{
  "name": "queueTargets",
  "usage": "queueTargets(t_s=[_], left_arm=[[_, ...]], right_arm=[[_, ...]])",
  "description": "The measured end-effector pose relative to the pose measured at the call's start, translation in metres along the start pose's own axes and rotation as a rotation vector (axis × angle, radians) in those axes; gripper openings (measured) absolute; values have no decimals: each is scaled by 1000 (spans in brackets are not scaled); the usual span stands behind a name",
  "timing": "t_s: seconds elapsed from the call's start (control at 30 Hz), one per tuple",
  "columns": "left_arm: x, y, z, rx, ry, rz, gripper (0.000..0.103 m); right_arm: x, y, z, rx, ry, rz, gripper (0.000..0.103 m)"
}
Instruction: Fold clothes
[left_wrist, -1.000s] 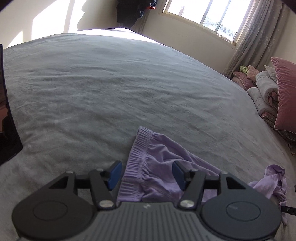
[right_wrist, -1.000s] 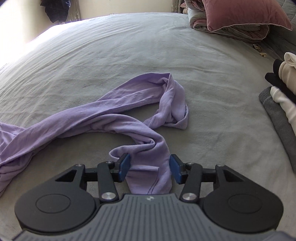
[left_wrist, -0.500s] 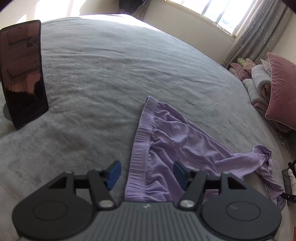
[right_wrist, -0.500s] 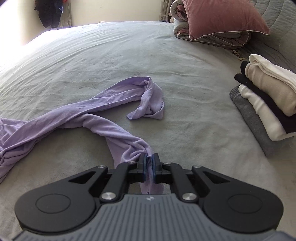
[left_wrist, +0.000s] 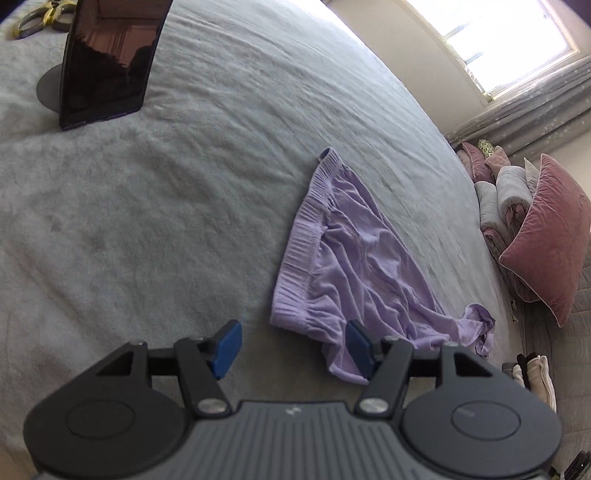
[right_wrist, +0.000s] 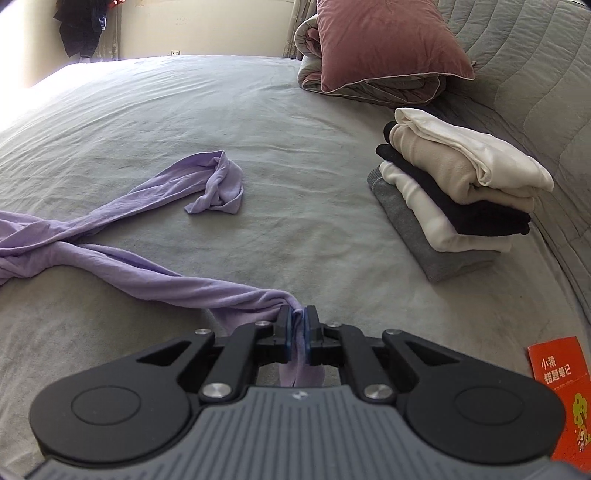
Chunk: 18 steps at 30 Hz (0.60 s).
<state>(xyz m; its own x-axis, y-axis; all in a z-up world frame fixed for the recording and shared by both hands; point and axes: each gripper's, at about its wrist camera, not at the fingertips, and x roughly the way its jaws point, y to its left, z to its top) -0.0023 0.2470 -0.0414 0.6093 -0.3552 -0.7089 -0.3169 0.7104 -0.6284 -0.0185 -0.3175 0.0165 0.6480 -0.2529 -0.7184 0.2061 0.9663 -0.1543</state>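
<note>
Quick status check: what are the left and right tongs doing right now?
Left tongs: open, holding nothing, by the waistband end of the purple pants.
Right tongs: shut on a leg of the purple pants.

Right gripper (right_wrist: 298, 325) was clamped on one leg end of the lilac pants (right_wrist: 155, 280), blue pads (right_wrist: 284, 328) pinching the cloth, fabric hanging below the jaws. Other leg trailed across the grey bed (right_wrist: 295, 122), its end crumpled mid-bed, the legs crossing at left. Folded stack (right_wrist: 450, 192) sat well right of it, pink pillow (right_wrist: 384, 40) on a rolled quilt (right_wrist: 388, 92) behind, red booklet (right_wrist: 561, 391) at right edge.
</note>
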Motion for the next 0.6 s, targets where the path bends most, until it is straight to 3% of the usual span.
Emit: queueTargets(t_s=[0.2, 0.47, 0.6], left_arm=[[16, 7, -8, -176, 24, -108, 62], [20, -8, -12, -175, -54, -54, 50], [21, -10, -10, -176, -73, -44, 47]], right_arm=[[1, -30, -10, 21, 28, -72, 7], [19, -50, -33, 49, 110, -107, 7], [24, -40, -37, 41, 107, -93, 16]])
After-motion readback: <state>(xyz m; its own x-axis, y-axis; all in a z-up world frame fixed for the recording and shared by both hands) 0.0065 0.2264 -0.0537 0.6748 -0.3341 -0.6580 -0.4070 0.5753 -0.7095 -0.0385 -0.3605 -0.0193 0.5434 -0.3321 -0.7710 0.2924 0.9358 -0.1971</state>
